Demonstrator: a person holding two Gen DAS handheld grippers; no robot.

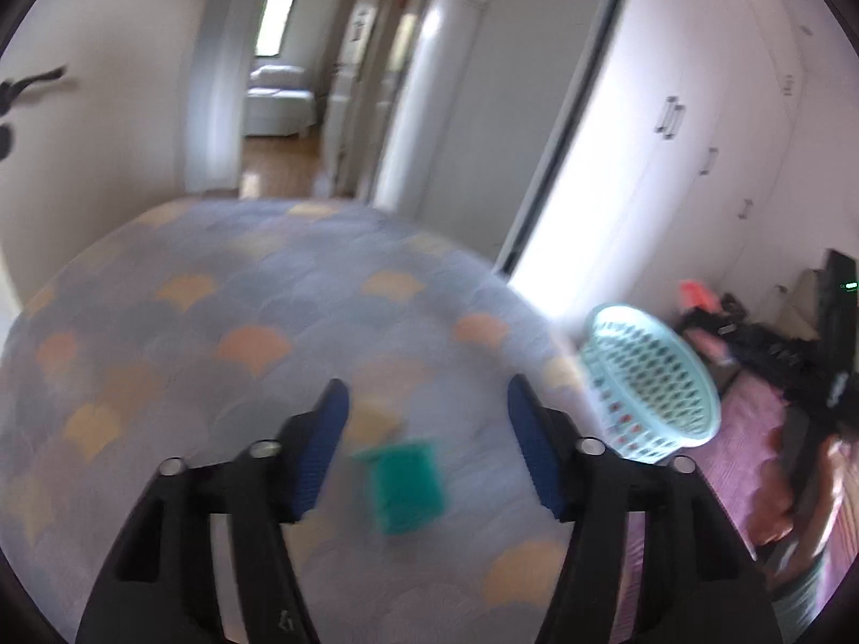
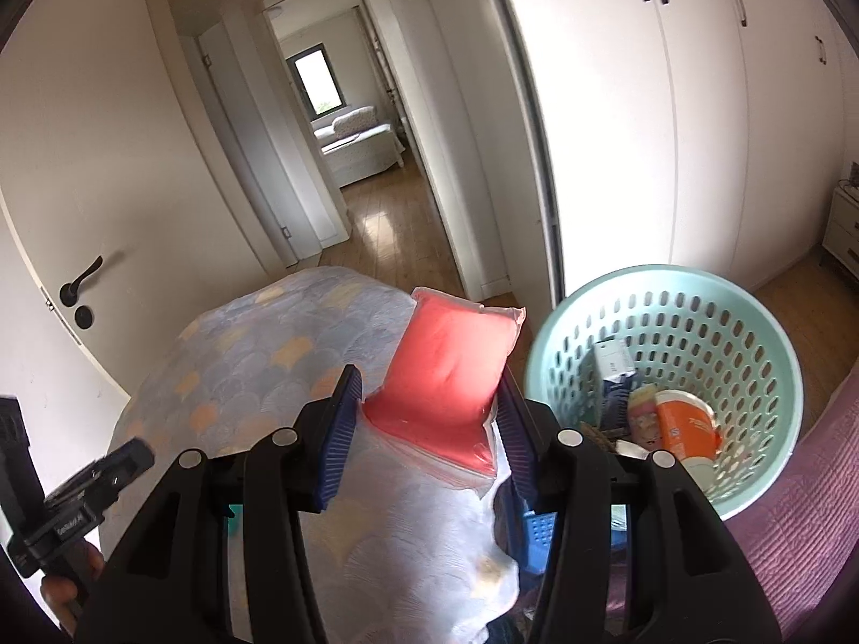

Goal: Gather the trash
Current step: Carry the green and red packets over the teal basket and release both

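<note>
Pink in its clear plastic, the pouch is pinched between my right gripper's jaws, just beside the mint basket of trash. My left gripper hangs with jaws apart above a green packet on the bed.

left gripper is angled down a bit with its jaws spread and nothing pinched, while the right gripper tilts down too, blue pads clamped on a pink pouch

Both wrist cams look fwd-down, close over bed; share basket, doorway; left blurry, prob. lower.
</note>
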